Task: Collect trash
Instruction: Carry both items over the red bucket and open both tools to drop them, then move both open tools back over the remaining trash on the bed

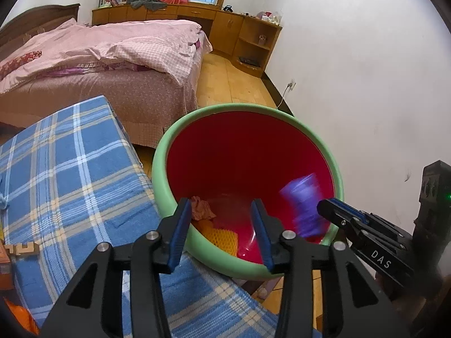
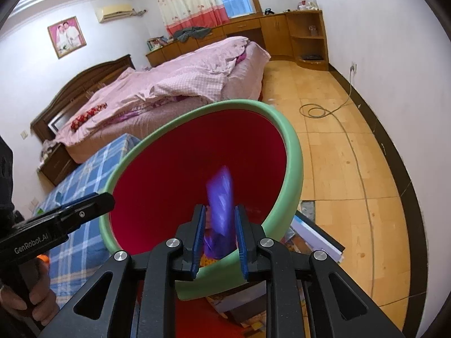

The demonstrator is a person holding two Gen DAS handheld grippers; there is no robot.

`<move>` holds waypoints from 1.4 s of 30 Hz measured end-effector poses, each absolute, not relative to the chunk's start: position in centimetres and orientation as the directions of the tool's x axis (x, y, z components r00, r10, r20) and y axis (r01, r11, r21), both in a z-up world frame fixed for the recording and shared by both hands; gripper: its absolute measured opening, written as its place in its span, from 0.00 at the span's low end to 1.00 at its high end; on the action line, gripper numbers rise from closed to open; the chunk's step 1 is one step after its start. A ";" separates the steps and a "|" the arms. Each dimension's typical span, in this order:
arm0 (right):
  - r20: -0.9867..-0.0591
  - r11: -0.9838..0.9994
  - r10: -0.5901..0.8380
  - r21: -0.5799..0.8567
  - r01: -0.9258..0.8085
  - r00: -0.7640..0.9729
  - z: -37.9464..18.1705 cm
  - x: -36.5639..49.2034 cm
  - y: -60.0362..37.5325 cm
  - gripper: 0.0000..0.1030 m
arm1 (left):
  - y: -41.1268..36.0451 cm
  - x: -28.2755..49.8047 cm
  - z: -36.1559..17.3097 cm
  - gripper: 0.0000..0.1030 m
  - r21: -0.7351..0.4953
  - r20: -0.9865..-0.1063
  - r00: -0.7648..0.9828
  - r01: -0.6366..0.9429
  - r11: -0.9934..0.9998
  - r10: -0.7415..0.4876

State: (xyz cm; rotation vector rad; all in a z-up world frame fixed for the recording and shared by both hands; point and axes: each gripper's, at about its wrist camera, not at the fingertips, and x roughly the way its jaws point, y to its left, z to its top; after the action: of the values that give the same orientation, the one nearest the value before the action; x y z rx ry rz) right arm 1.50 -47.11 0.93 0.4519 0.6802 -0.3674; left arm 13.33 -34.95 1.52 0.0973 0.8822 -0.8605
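A red bin with a green rim (image 1: 225, 108) (image 2: 293, 152) stands tilted toward me. My left gripper (image 1: 220, 202) hangs open over its near rim with nothing between the fingers; its tip also shows in the right wrist view (image 2: 108, 197). A purple wrapper (image 1: 304, 205) (image 2: 221, 197) is smeared by motion inside the bin's mouth, between and just ahead of my right gripper's (image 2: 220, 207) (image 1: 324, 205) blue pads. The jaws stand narrowly apart and do not seem to press on it. A crumpled pinkish scrap (image 1: 201, 208) and a yellow mesh piece (image 1: 222, 238) lie in the bin.
A blue plaid cloth (image 1: 70, 169) covers the surface left of the bin. Behind it is a bed with pink bedding (image 1: 112, 56). Books or magazines (image 2: 315, 233) lie under the bin's right side. A cable (image 2: 313, 111) coils on the wooden floor. A white wall (image 1: 366, 84) runs along the right.
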 end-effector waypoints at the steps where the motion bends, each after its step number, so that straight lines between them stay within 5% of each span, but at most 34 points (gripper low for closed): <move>1: -0.668 0.841 -0.177 0.279 0.463 0.723 1.0 1.4 -47.1 0.22 | -34.8 13.4 1.6 0.43 -0.263 -0.711 0.334 0.691 0.674 -0.619; 11: -0.621 0.847 -0.169 0.306 0.436 0.765 3.4 -0.6 -45.5 0.38 | -31.7 12.5 3.1 0.43 -0.267 -0.715 0.364 0.648 0.713 -0.598; 25: -0.568 0.889 -0.064 0.342 0.305 0.821 6.1 -2.2 -38.6 0.49 | -23.4 8.7 6.6 0.43 -0.254 -0.689 0.450 0.585 0.770 -0.569; 42: -0.583 0.911 0.067 0.366 0.188 0.810 5.8 -1.6 -31.5 0.50 | -10.3 7.8 4.6 0.43 -0.190 -0.733 0.570 0.355 0.916 -0.372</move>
State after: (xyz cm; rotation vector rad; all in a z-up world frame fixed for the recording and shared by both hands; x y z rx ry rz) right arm -1.57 -31.48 5.82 0.4260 0.6289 -0.0667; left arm 7.76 -10.28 4.60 -0.0222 0.8651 -0.4267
